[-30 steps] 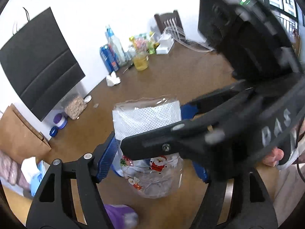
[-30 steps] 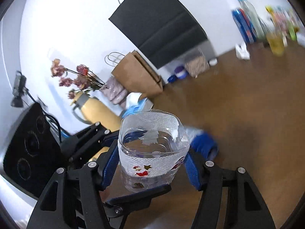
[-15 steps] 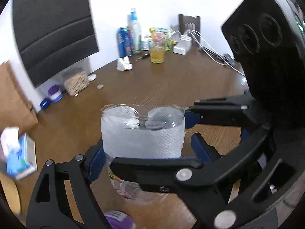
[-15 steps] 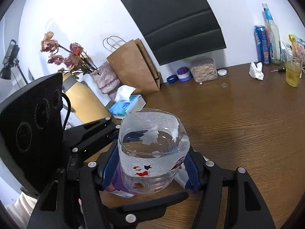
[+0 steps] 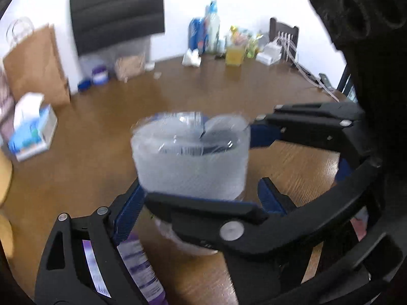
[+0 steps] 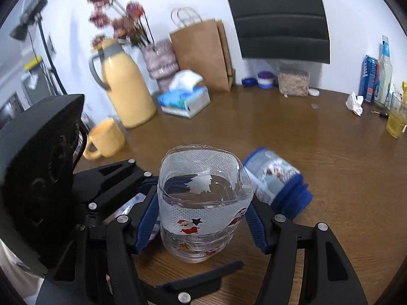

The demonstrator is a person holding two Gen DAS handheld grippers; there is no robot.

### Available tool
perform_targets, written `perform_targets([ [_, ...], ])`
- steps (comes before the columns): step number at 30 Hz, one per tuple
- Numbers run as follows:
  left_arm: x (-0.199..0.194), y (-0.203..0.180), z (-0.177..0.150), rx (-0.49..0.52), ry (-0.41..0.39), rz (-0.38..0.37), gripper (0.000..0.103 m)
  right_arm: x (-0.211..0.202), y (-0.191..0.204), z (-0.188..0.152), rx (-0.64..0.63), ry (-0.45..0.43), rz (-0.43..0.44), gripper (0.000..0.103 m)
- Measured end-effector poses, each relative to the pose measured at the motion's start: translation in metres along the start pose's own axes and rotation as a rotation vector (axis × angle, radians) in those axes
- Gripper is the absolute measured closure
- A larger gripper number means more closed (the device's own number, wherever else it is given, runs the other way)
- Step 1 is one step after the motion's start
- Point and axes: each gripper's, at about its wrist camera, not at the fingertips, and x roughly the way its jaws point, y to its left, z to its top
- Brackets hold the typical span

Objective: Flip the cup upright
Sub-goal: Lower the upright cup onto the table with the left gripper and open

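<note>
I have the cup (image 6: 203, 203) upright now, mouth up, its clear base just above or touching the wooden table (image 6: 318, 178); a second ago it hung tilted in the air, and half a second ago it was already level, so the flip itself looks done. My right gripper (image 6: 201, 218) is clamped on the cup, blue pads pressed into its sleeve on both sides. My left gripper (image 5: 201, 198) sits around the same cup from the other side; the left view is blurred, with one pad against the sleeve and the other seemingly off it, so I cannot tell if it grips. A blue-capped bottle (image 6: 277, 180) lies just behind the cup. I judge what remains is to set down and let go
</note>
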Motion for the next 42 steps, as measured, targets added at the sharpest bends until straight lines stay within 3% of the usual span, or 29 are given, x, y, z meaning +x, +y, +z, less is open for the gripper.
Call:
perform_targets([
  [3,0.003,0.001,-0.016,-0.029,0.001,0.043,0.016,0.006,0.003,-0.009,-0.039,0.022,-0.048,0.036],
  [4,0.004,0.002,-0.02,-0.037,-0.003,0.059,0.01,0.009,0.004,-0.012,-0.052,0.025,-0.069,0.035],
  [10,0.002,0.004,-0.043,-0.058,-0.015,0.15,0.004,0.018,0.006,-0.02,-0.062,0.037,-0.062,0.034],
  [13,-0.003,0.006,-0.05,-0.051,-0.007,0.151,0.0,0.018,0.011,-0.022,-0.092,0.034,-0.122,0.034],
  [20,-0.001,0.013,-0.058,-0.078,0.039,0.2,0.0,0.025,0.013,-0.022,-0.051,0.076,-0.095,0.031],
  [22,-0.004,0.016,-0.059,-0.091,0.027,0.186,0.0,0.024,0.014,-0.024,-0.043,0.082,-0.087,0.023],
  [36,-0.037,0.009,-0.055,-0.111,-0.024,0.2,0.0,-0.027,0.01,-0.03,-0.02,0.035,-0.082,0.023],
  [42,-0.08,0.006,-0.066,-0.146,-0.033,0.277,0.0,-0.071,0.009,-0.039,-0.019,0.036,-0.116,0.023],
])
